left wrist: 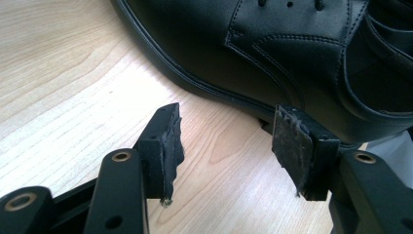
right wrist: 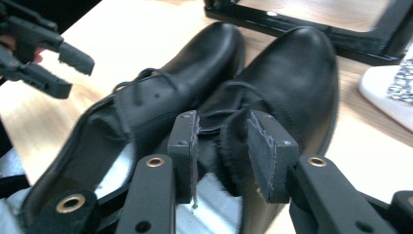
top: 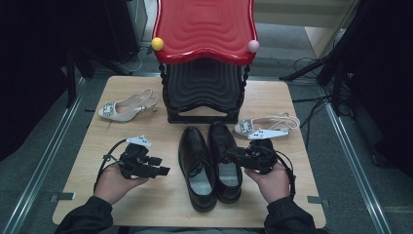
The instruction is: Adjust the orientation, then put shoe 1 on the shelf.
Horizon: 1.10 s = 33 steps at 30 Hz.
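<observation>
The pair of black leather lace-up dress shoes (top: 209, 165) is set side by side on the light wood counter (top: 160, 204), just in front of the black base of the red wavy plastic stool (top: 204, 29). Long axes run front-to-back w/ toes toward the stool, heels toward the person.

The left hand-held gripper (top: 163, 170) is held just left of the pair, apart from the left shoe (left wrist: 272, 53); its jaws stand well apart w/ nothing between, only bare counter, and the shoe's sole edge lies just beyond the tips. The right hand-held gripper (top: 231, 155) is nearer: it is poised over the right shoe (right wrist: 292, 73) at the lacing/opening, jaws part-open and straddling the collar edge, pads not seen pressing. A regrip would turn on that collar staying between the pads.

Shoes: smooth, matte-to-shiny leather, stitched seams, thin laces, pale insoles; likely stiff at the sole, soft at the collar.

Left and right of the stool base, well away from the pair, two beige slingback heels w/ jewelled buckles (top: 127, 106) are laid.
</observation>
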Motion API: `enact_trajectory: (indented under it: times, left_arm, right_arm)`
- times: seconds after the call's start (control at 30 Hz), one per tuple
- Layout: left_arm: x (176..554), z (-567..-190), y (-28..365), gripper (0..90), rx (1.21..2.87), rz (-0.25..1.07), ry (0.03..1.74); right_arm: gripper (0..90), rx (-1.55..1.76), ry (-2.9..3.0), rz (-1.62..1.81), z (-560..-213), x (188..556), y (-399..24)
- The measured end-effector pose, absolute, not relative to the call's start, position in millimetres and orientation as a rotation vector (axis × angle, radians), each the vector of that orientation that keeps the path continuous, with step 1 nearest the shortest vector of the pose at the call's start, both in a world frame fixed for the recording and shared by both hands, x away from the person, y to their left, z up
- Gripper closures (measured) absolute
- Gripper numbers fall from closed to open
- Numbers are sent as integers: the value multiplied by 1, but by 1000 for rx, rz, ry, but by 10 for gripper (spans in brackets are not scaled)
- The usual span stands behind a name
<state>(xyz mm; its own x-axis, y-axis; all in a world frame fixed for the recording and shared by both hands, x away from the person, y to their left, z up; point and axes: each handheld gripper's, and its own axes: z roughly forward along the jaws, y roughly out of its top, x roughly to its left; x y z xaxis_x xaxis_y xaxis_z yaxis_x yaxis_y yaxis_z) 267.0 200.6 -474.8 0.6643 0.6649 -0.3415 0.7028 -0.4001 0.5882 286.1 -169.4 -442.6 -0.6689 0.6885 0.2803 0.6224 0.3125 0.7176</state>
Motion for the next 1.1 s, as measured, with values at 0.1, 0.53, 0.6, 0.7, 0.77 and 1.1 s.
enact_trajectory:
  times: [0.1, 0.53, 0.6, 0.7, 0.77, 1.1]
  left_arm:
    - [267, -474, 202, 438, 2149, -64, 1053]
    - [272, -471, 195, 405, 2156, -40, 1007]
    - [275, -470, 195, 399, 2157, -38, 1001]
    - [277, -468, 196, 393, 2141, -32, 996]
    - [278, -468, 197, 389, 2134, -28, 1001]
    - [284, -465, 199, 386, 2123, -27, 999]
  right_arm:
    - [657, 1243, 2500, 1297, -443, 280, -165]
    - [634, 1215, 2548, 1251, -448, 255, -147]
    - [625, 1217, 2554, 1246, -450, 253, -144]
    - [614, 1230, 2558, 1233, -454, 251, -139]
    - [605, 1235, 2558, 1226, -456, 251, -136]
    - [559, 1304, 2543, 1177, -463, 252, -129]
